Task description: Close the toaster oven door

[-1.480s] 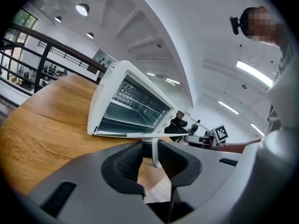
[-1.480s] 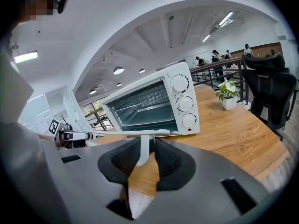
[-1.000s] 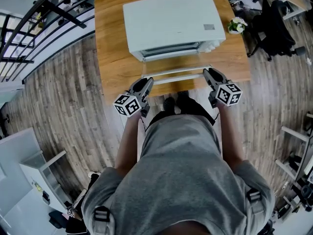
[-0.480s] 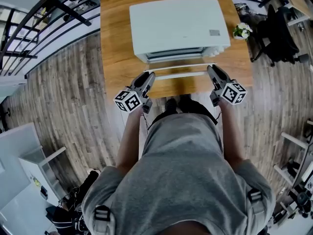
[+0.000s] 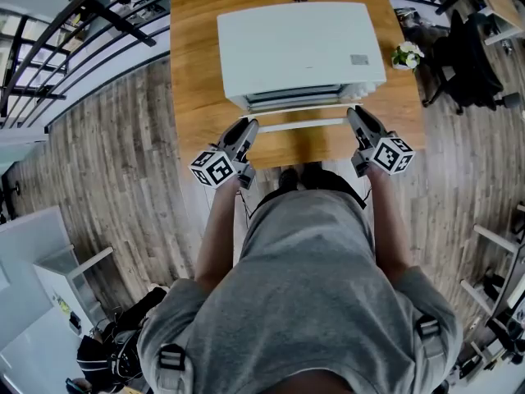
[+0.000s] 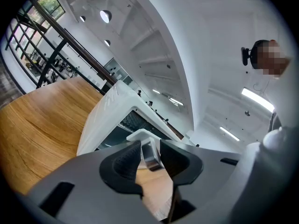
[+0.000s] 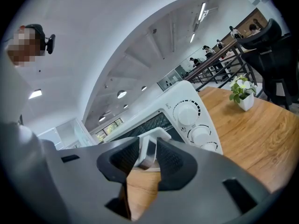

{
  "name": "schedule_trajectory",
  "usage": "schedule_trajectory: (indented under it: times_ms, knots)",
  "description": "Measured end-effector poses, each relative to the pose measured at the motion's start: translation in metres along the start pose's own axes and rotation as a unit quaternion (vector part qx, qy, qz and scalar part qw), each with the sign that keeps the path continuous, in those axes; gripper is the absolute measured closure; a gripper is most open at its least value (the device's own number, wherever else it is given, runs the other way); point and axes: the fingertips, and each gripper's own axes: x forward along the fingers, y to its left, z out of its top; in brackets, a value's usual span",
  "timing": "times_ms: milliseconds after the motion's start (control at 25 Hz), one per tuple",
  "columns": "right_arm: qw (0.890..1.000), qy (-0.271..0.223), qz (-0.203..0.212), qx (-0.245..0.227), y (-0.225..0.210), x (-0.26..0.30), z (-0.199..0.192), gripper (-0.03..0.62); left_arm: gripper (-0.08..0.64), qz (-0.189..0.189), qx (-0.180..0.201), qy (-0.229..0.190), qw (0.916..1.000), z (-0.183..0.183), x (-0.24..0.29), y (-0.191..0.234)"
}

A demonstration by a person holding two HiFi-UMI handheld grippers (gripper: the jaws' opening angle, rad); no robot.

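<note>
A white toaster oven [image 5: 299, 48] stands on a wooden table [image 5: 193, 72], its drop-down door partly open and tilted up toward the front. The door handle [image 5: 299, 125] runs across between my two grippers. My left gripper [image 5: 248, 126] has the handle's left end [image 6: 150, 148] between its pads; its jaws are opening slightly but still touch the handle. My right gripper [image 5: 354, 114] is shut on the handle's right end [image 7: 147, 146], just beside the control knobs [image 7: 187, 113]. The rack shows through the gap above the door.
A small potted plant [image 5: 404, 54] sits at the table's right edge, also seen as the plant [image 7: 243, 94] in the right gripper view. An office chair [image 5: 467, 48] stands to the right and a black railing [image 5: 74, 31] to the left. A white cabinet [image 5: 49, 302] is at lower left.
Both grippers have moved forward and up with the handle. The door has swung closer to the oven front, and the gap is narrower.
</note>
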Motion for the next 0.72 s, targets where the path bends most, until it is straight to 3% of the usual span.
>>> schedule_trajectory:
  times_ms: [200,720]
  knots:
    - [1.000,-0.002,0.007,0.000,0.000,0.008,0.010,0.465,0.417,0.004,-0.021,-0.023,0.9995,0.012,0.005,0.003]
    - [0.999,-0.010,0.027,0.018,-0.003,0.026,0.027,0.454,0.410,0.011,-0.033,-0.048,0.9983,0.031,0.017,0.010]
